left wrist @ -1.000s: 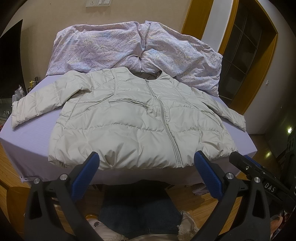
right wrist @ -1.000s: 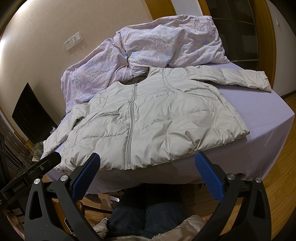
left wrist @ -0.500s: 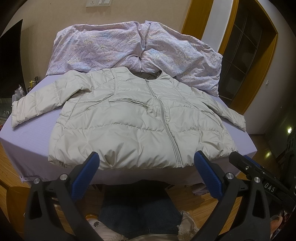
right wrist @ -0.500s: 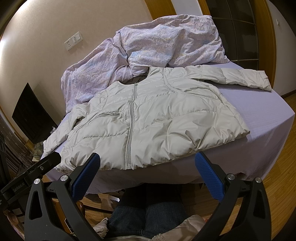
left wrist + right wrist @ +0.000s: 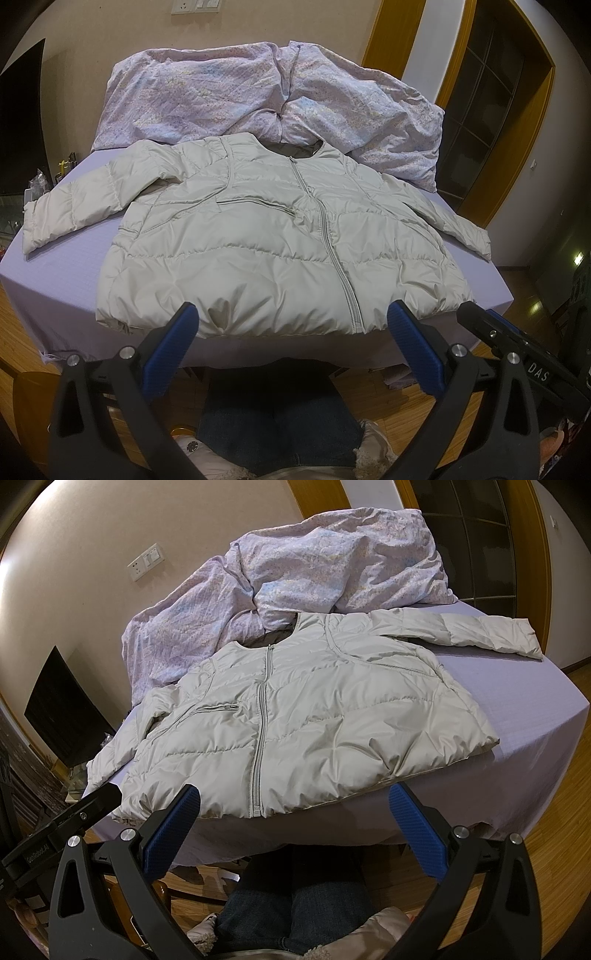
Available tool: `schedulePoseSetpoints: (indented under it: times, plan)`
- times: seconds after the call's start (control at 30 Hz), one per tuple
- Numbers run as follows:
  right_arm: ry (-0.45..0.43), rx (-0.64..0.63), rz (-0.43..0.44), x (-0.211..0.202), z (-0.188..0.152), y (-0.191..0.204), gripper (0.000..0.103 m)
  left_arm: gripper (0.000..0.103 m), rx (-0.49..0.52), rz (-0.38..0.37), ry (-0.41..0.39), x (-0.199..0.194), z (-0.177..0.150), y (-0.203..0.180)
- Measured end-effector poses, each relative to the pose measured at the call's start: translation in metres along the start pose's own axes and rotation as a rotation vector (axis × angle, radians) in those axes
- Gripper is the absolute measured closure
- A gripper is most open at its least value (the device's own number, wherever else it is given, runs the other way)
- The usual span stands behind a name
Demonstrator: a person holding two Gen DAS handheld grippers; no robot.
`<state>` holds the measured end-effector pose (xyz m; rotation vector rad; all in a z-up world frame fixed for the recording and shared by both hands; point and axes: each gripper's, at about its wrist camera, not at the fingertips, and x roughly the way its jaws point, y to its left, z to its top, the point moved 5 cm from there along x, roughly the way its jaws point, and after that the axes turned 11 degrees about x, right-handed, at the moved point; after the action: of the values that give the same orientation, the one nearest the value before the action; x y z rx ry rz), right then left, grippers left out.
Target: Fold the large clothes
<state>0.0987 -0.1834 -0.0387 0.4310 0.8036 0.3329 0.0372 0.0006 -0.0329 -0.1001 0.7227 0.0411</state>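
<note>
The puffy jacket [image 5: 280,240] lay face up and zipped on the bed [image 5: 66,266], hem at the near edge toward the person, collar pointing away to the crumpled quilt [image 5: 258,96], so its long axis ran straight ahead of both grippers while the 2 sleeves spread sideways. The left sleeve [image 5: 70,206] reached toward the left edge, the right sleeve [image 5: 487,631] toward the far right corner. The left gripper [image 5: 291,343] hovered before the hem, fingers wide apart and empty; the right gripper [image 5: 295,819] hung likewise, spread and holding nothing. Each sleeve lay nearer its own-side gripper, which probably suits folding the sleeves inward first.
</note>
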Motion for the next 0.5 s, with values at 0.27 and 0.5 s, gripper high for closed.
schedulePoseSetpoints:
  times: [0.27,0.5]
  plan:
    - [0.001,0.000,0.000,0.0002,0.0000,0.0006,0.001,0.002,0.000,0.000,0.000,0.0001,0.0000,0.0001]
    - [0.001,0.001,-0.001,0.0015,0.0004,0.0008,0.001,0.002,-0.001,0.001,0.001,0.0000,0.0000,0.0001]
